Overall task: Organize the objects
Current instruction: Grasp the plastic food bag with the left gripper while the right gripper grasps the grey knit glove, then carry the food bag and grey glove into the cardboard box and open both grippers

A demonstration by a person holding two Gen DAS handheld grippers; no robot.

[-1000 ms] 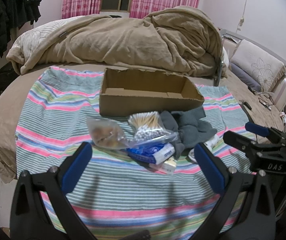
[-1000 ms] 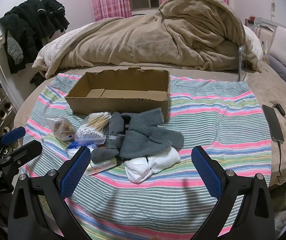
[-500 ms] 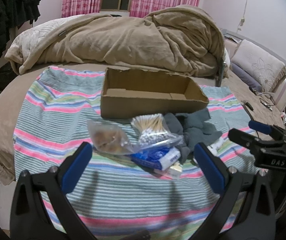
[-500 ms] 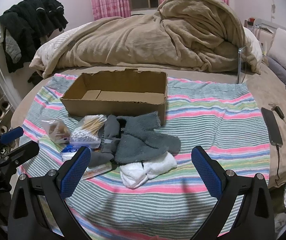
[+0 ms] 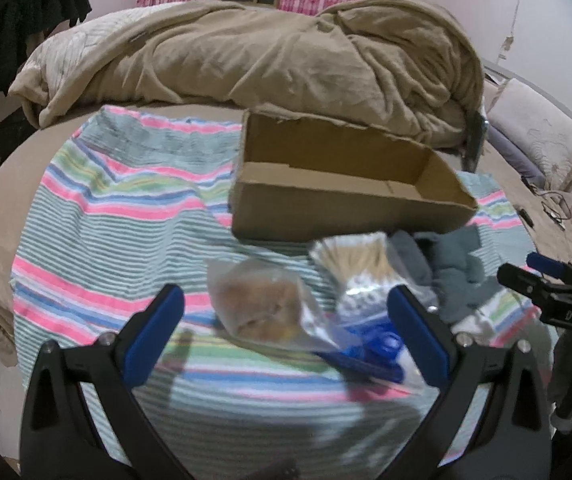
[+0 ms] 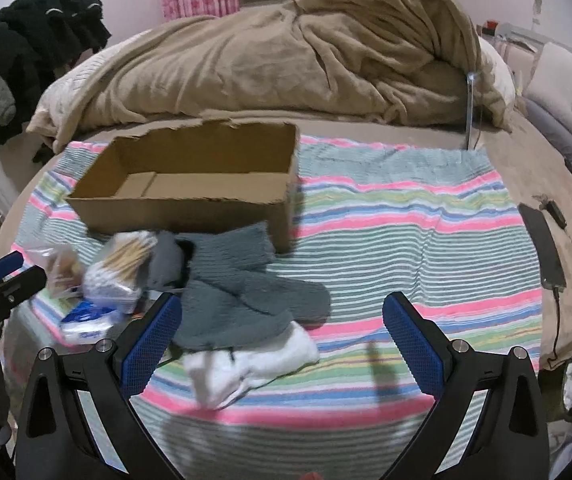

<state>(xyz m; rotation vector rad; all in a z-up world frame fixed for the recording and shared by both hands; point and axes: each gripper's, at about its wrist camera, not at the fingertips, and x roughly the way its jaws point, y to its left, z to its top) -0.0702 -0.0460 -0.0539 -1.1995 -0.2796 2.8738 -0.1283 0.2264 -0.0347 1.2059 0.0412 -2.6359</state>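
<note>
An empty cardboard box sits on a striped towel on the bed. In front of it lies a pile: a clear bag of brownish items, a bag of cotton swabs, a blue and white packet, grey socks and white socks. My left gripper is open, hovering just before the brownish bag. My right gripper is open over the grey and white socks.
A heaped tan blanket lies behind the box. A phone with a cable rests on the bed at the right. Pillows are at far right, dark clothes hang at left.
Both grippers have moved forward toward the pile, so the bags and socks appear larger and nearer. Both stay open. Nothing on the towel has shifted.
</note>
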